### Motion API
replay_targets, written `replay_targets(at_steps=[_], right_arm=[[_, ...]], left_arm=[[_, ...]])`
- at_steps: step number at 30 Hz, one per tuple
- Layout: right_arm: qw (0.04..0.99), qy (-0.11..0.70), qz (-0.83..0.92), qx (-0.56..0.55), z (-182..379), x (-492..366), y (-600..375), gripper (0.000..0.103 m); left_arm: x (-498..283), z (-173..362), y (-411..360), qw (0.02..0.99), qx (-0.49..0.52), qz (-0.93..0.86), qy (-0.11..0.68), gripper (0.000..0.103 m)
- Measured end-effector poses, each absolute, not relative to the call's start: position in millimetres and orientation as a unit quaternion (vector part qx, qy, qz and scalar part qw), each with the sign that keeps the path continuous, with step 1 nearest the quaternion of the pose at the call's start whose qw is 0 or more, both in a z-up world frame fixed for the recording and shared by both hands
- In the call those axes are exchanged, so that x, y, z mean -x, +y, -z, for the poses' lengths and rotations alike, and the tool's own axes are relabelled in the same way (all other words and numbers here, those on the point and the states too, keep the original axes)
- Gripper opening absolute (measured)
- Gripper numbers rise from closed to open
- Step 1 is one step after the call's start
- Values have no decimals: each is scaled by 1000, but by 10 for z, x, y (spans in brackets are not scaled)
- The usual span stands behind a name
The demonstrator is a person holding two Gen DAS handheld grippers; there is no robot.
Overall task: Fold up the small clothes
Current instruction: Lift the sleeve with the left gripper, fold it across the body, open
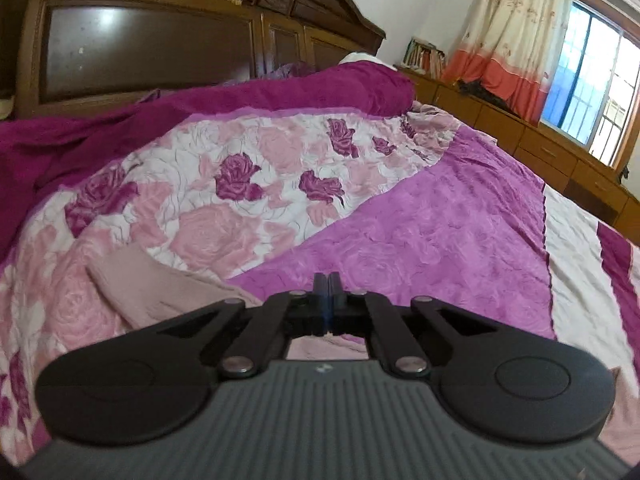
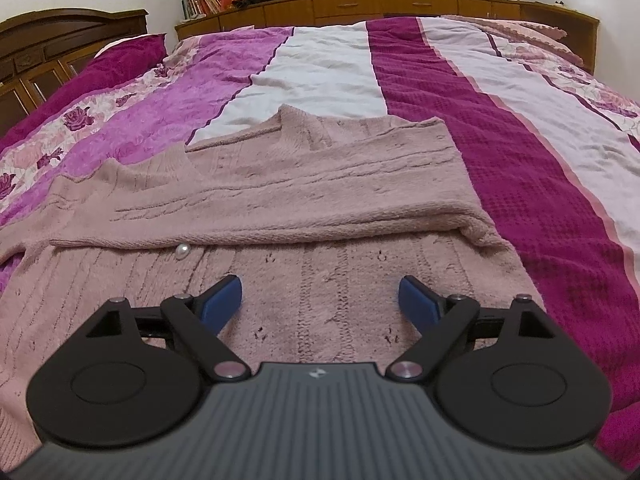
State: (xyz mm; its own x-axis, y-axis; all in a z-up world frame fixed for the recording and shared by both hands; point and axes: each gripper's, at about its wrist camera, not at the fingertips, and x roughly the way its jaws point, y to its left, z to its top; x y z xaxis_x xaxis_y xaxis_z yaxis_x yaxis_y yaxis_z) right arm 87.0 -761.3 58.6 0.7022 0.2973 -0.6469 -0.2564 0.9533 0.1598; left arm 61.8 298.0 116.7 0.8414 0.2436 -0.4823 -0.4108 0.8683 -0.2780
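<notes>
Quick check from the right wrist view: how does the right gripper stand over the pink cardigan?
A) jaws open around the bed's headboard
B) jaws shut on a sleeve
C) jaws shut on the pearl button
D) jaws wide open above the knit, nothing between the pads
D: the right gripper has its blue pads spread wide apart, with only flat pink cardigan showing between them and nothing gripped.

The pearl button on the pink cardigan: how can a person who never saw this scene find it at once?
On the striped bedspread lies a pink knitted cardigan. Follow the folded sleeve's lower edge leftward: the pearl button sits just below it, the only shiny white bead on the wool.
</notes>
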Motion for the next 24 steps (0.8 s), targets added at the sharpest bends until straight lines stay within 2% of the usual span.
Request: replay_targets(at_steps=[4, 6, 7, 8, 10, 17, 24], right_arm=[[924, 352, -146, -32, -601, -851, -7656, 90], [924, 352, -143, -35, -599, -855, -7677, 90], [924, 354, -142, -37, -596, -860, -7685, 90], [924, 354, -142, -37, -593, -861, -7686, 90], [924, 354, -141, -36, -591, -864, -7688, 90], [924, 356, -142, -25, -561, -867, -7638, 90], [923, 357, -141, -16, -558, -871, -7609, 91]], left_arm=[[-572, -1016, 3015, 922, 252, -154, 251, 6], [-539, -906, 3022, 913, 263, -156, 270, 26], [-501, -843, 3025, 908, 266, -165, 278, 44], [-468, -795, 3027, 905, 268, -175, 281, 57], [-405, -707, 3045, 900, 270, -194, 283, 64], [-401, -275, 3188, 862, 365, -175, 306, 64], [-566, -145, 3341, 865, 391, -206, 239, 63]])
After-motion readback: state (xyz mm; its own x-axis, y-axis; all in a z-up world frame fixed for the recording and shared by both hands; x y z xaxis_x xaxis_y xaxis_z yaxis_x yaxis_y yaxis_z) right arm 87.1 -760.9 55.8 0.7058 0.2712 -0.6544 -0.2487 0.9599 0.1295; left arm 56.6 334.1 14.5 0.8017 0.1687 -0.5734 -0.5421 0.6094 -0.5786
